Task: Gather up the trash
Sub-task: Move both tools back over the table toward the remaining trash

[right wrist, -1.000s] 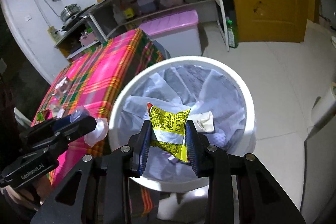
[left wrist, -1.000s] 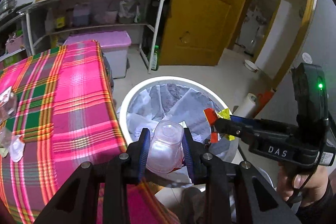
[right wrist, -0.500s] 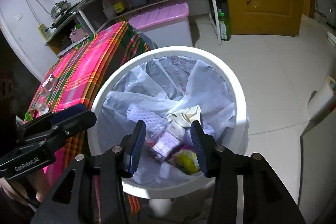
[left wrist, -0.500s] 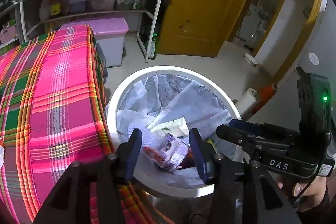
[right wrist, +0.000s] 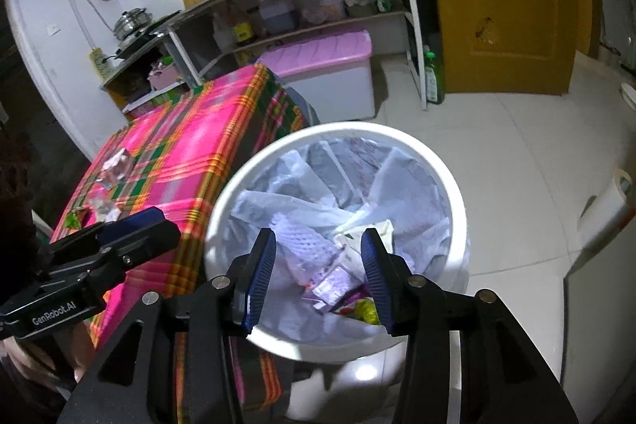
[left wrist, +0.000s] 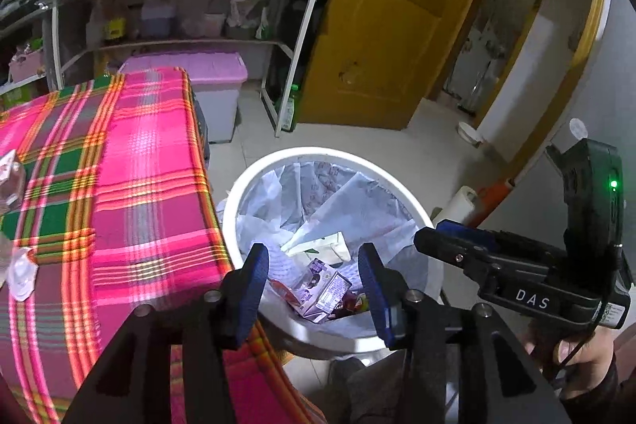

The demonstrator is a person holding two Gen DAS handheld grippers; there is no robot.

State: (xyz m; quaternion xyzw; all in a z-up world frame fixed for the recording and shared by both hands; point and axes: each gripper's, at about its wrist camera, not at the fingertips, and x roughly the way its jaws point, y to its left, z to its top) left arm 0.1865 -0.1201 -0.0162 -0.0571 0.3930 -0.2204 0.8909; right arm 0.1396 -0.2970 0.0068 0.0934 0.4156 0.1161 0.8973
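My left gripper (left wrist: 314,289) no longer clamps the clear plastic cup; its jaws stand apart and empty at lower centre. My right gripper (right wrist: 318,277) has likewise let go of the yellow snack packet (right wrist: 367,310), now lying inside the white trash bin (right wrist: 457,209).

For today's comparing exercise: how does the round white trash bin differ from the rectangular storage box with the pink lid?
The round white trash bin stands open, showing a plastic liner and trash; the rectangular storage box with the pink lid is closed, contents hidden. The bin sits beside the table, the box by the shelves. Both stand on the floor.
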